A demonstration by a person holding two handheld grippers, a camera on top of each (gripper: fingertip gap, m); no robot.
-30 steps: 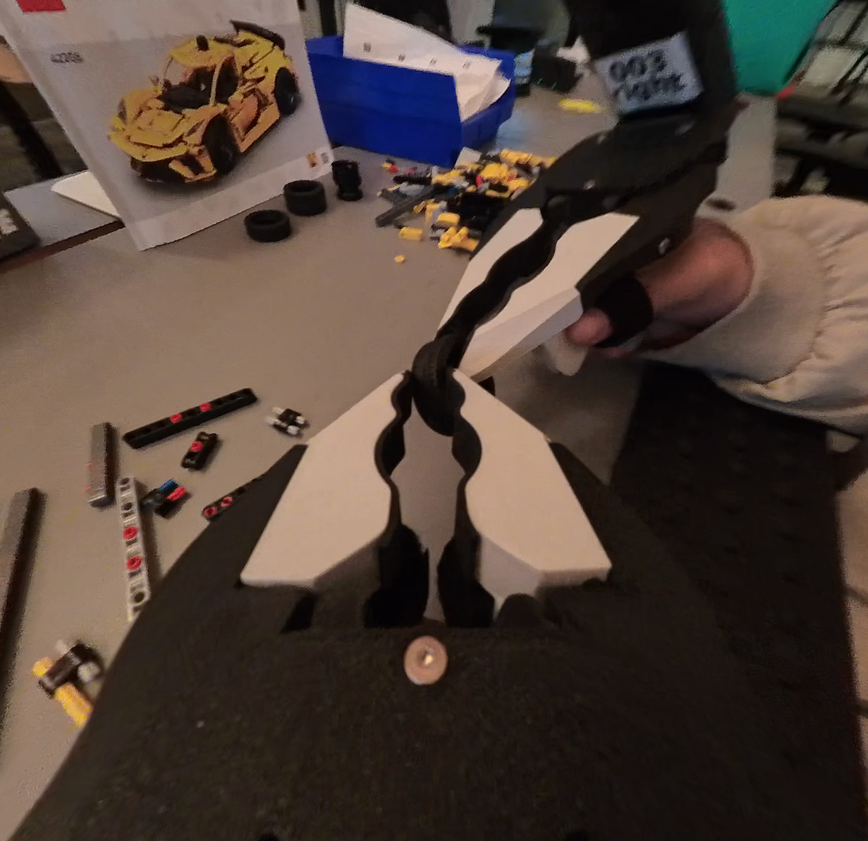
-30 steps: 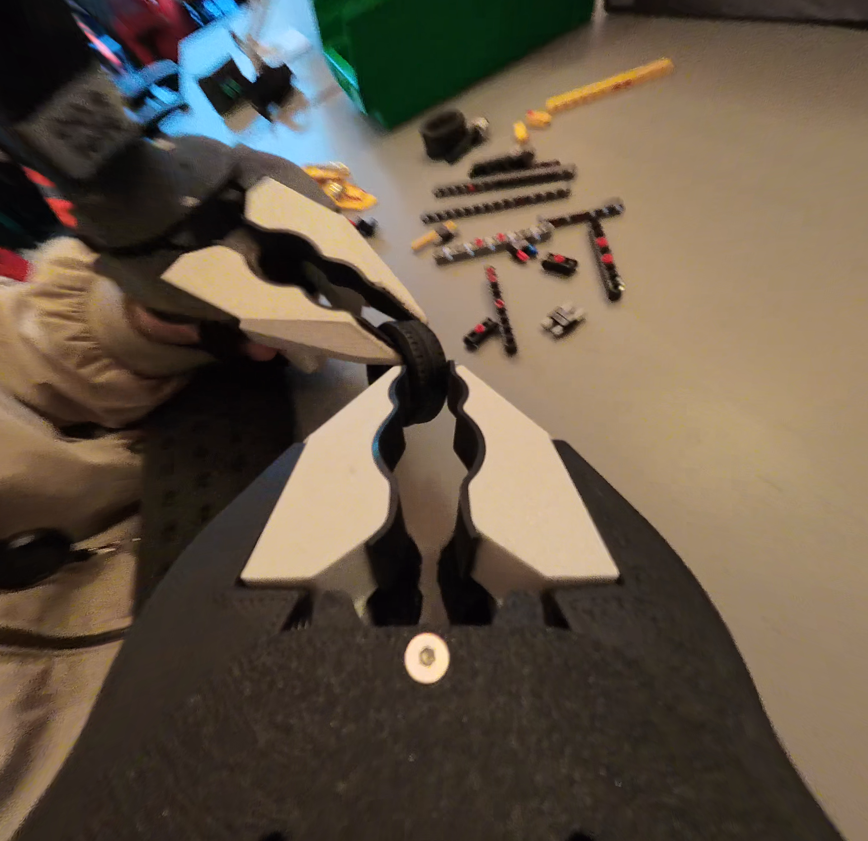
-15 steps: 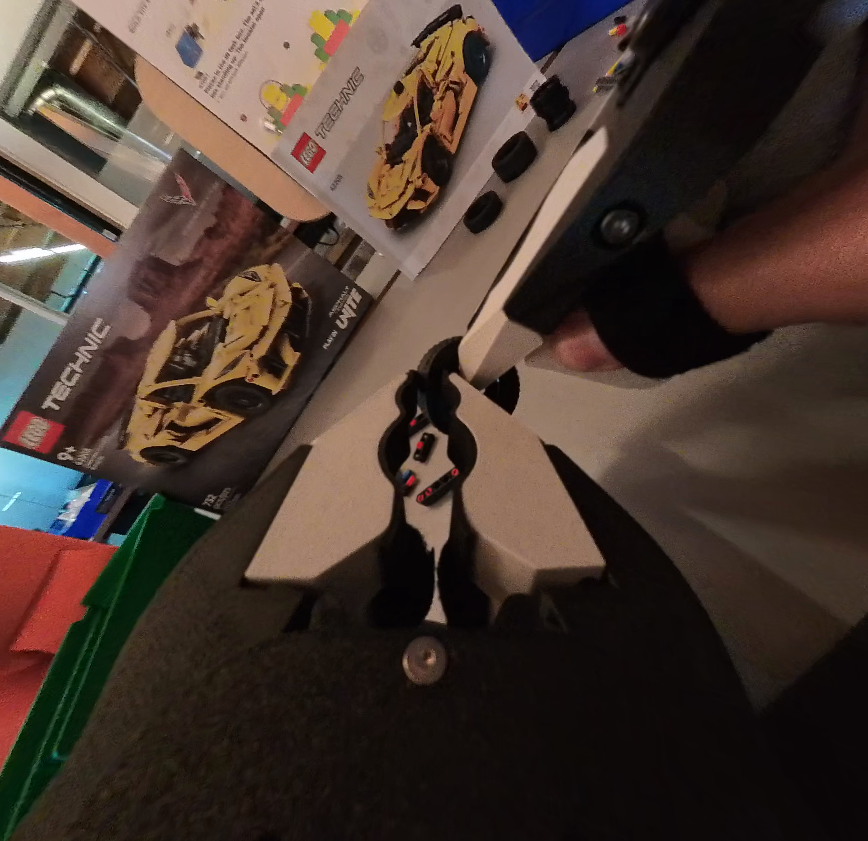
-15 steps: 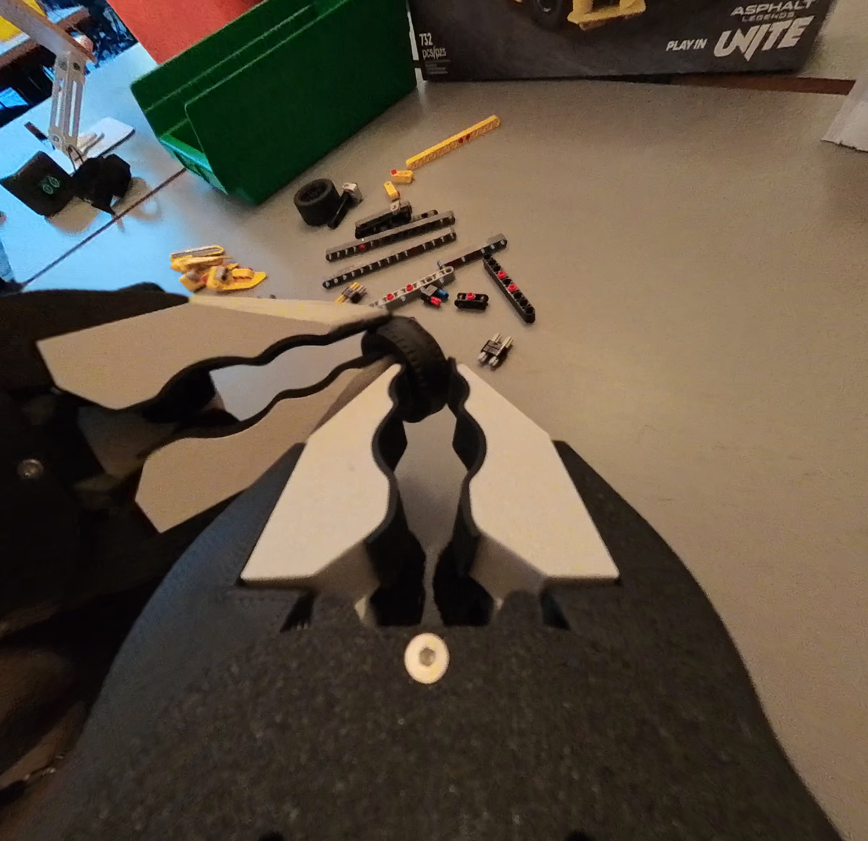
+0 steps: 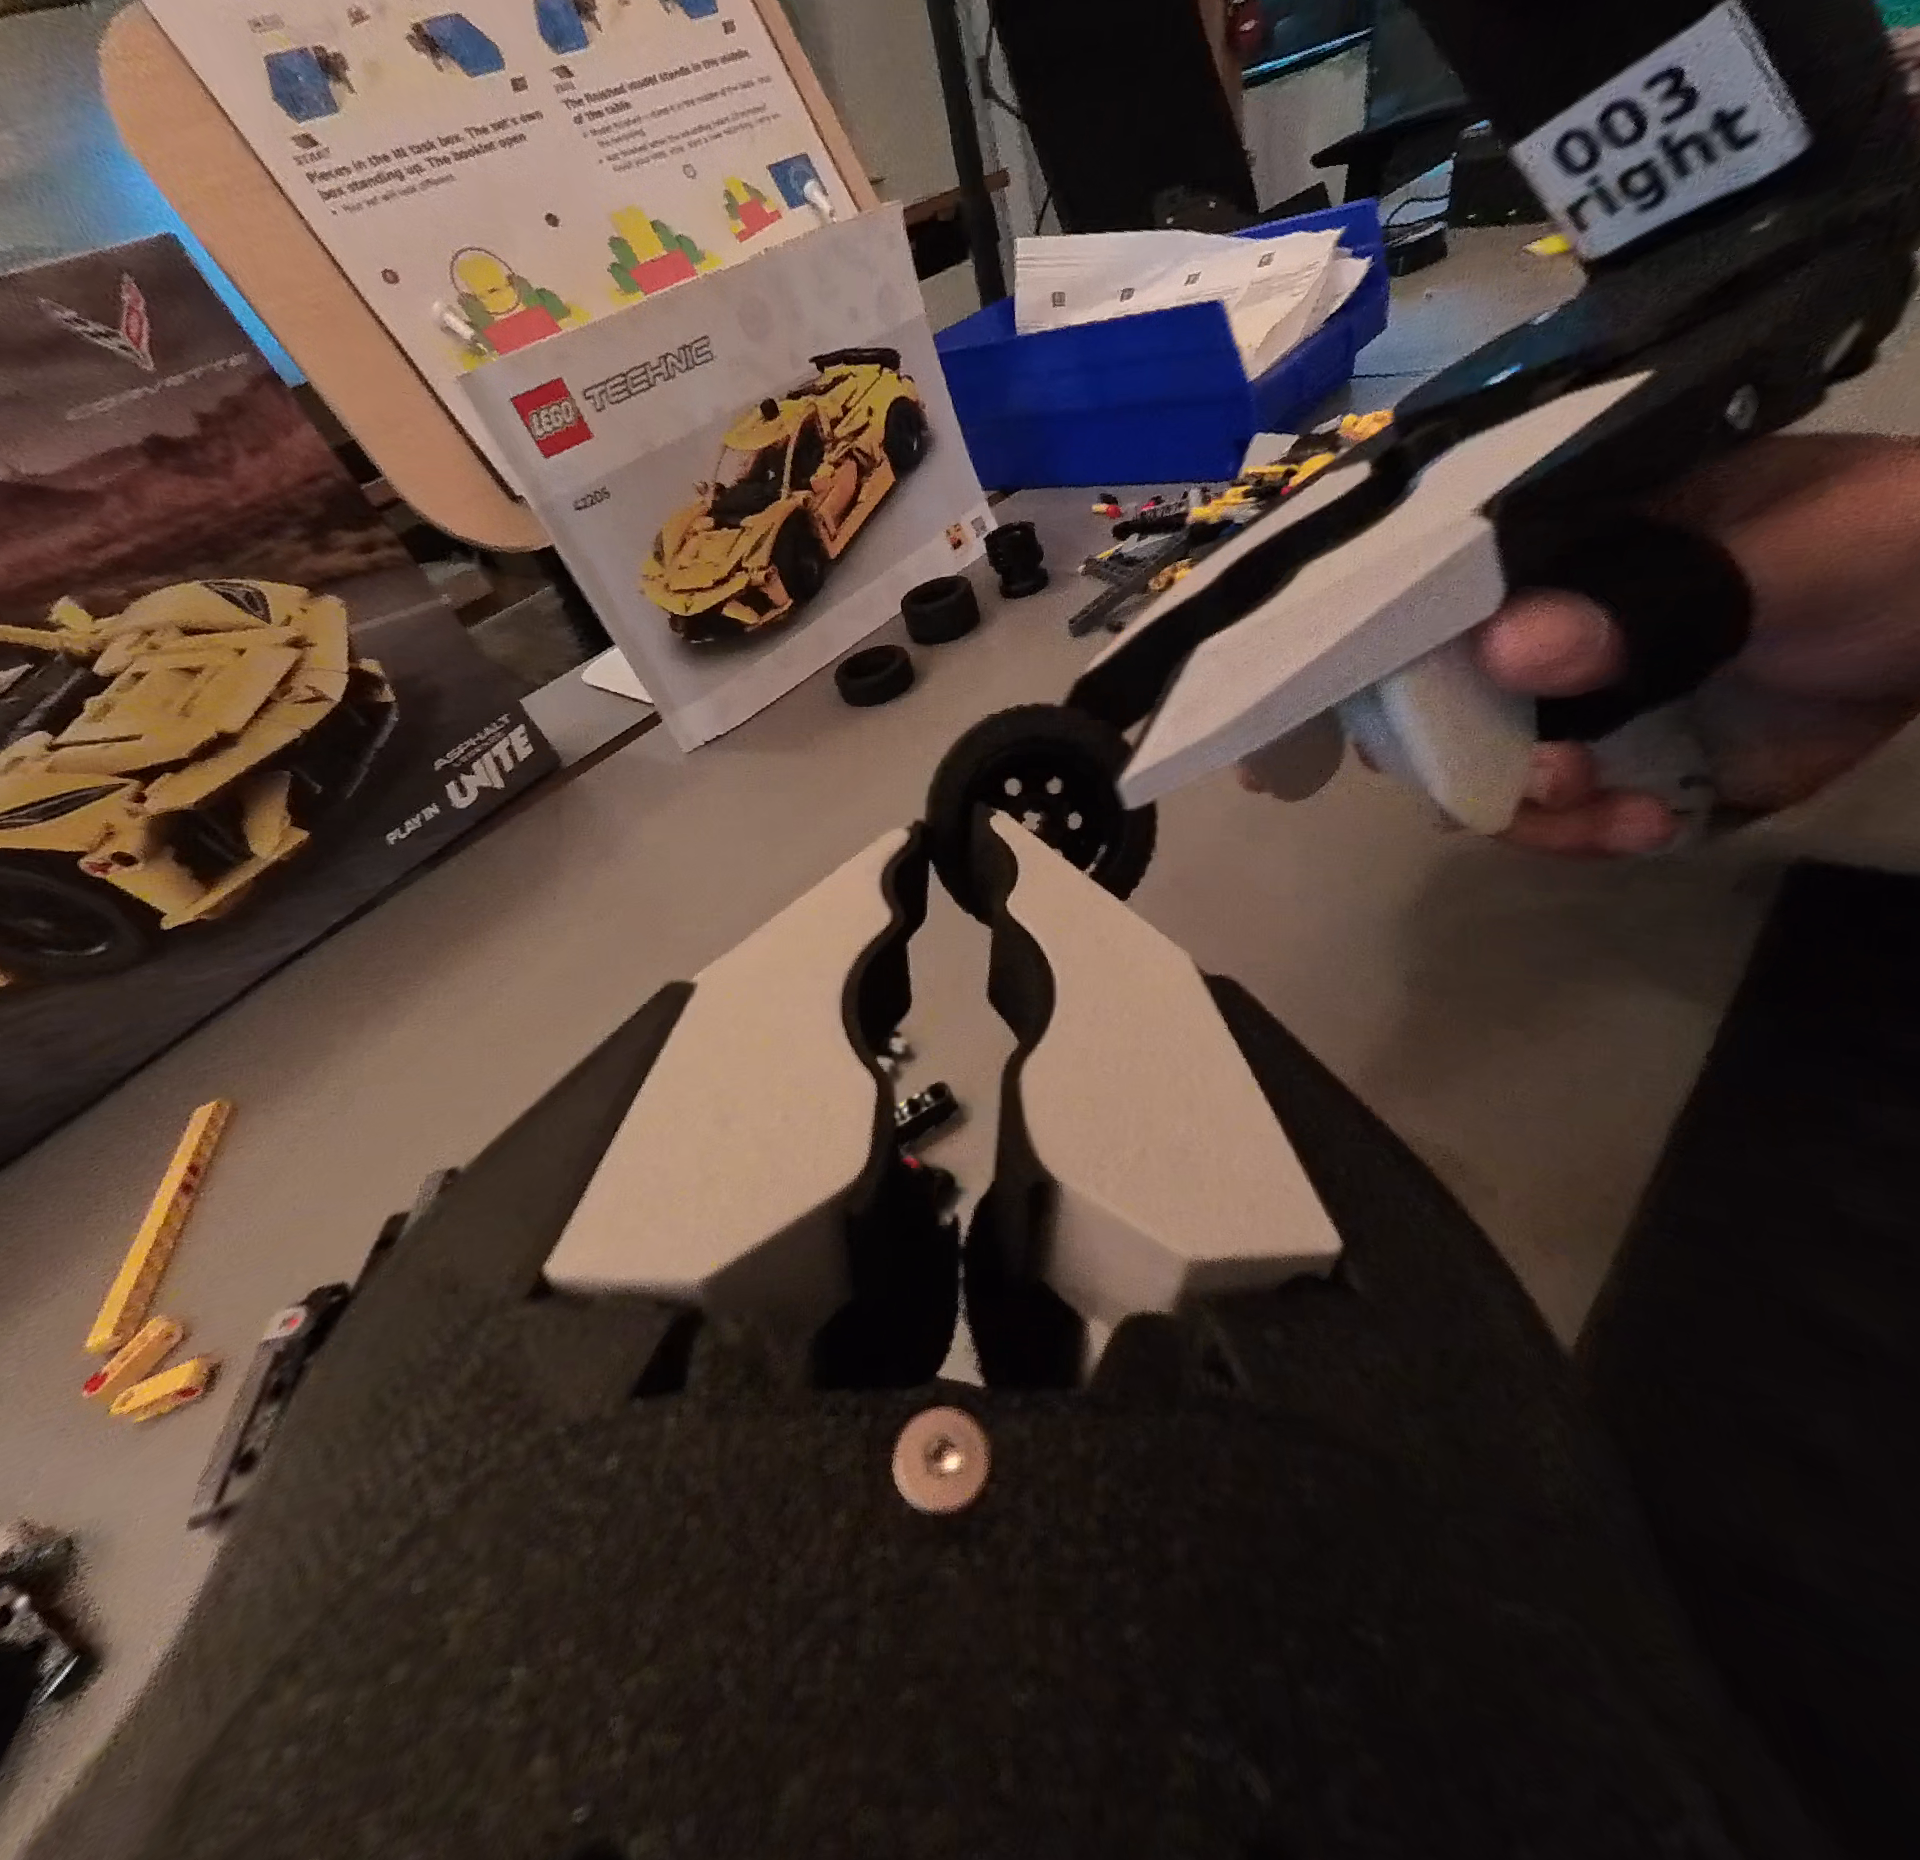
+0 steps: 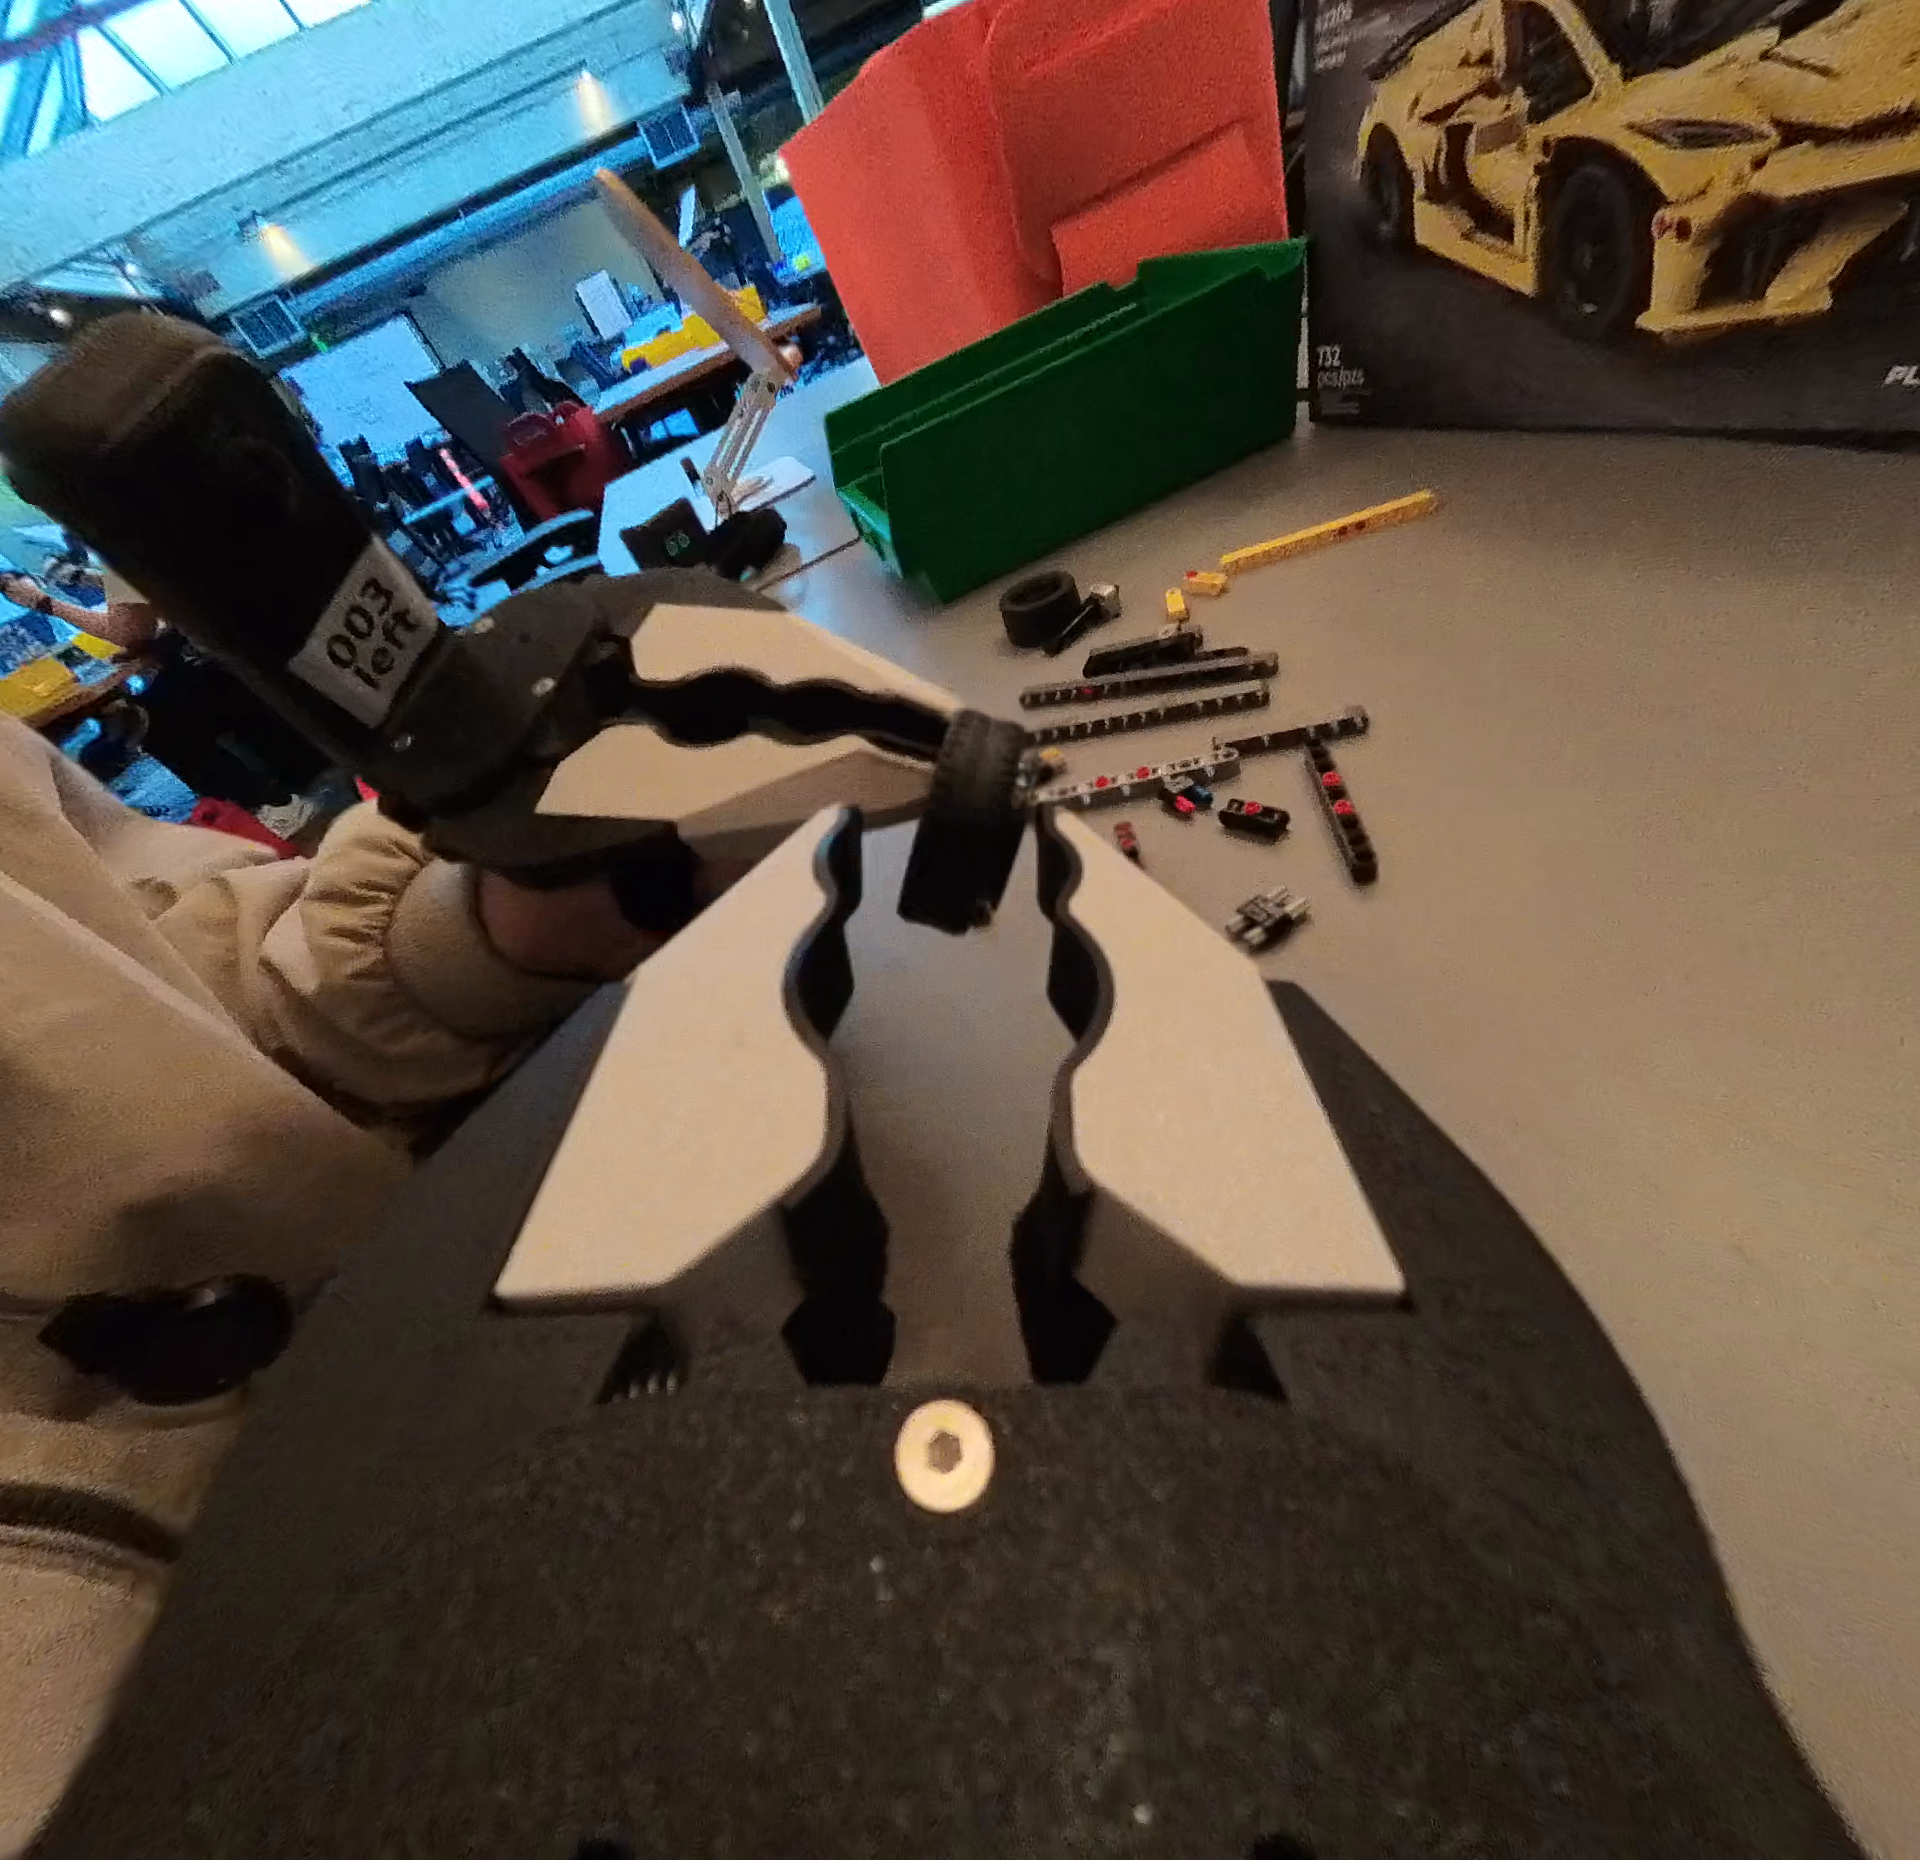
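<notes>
A small black wheel with a tyre (image 5: 1039, 802) is held above the grey table (image 5: 468, 927). My left gripper (image 5: 956, 834) is shut on the wheel's edge. In the right wrist view it reaches in from the left (image 6: 935, 745), gripping the wheel (image 6: 966, 823). My right gripper (image 6: 951, 823) is open, its fingers apart on either side of the wheel and not pressing it. In the left wrist view the right gripper (image 5: 1101, 735) comes in from the right with its tips at the wheel. A hand holds each gripper.
An instruction booklet (image 5: 748, 501), a car-picture box (image 5: 208, 667) and a blue bin (image 5: 1122, 397) stand at the back. Loose tyres (image 5: 940, 610) and a parts pile (image 5: 1226, 522) lie near. Black beams (image 6: 1153, 688), a green bin (image 6: 1081, 428) and an orange bag (image 6: 1039, 148) sit farther off. Only a small space, under 4 cm, lies between the two pairs of fingers.
Both grippers were shut on the wheel. The right gripper has opened and let go, and the left keeps hold. Both grippers have swung, so the views now face different parts of the table.
</notes>
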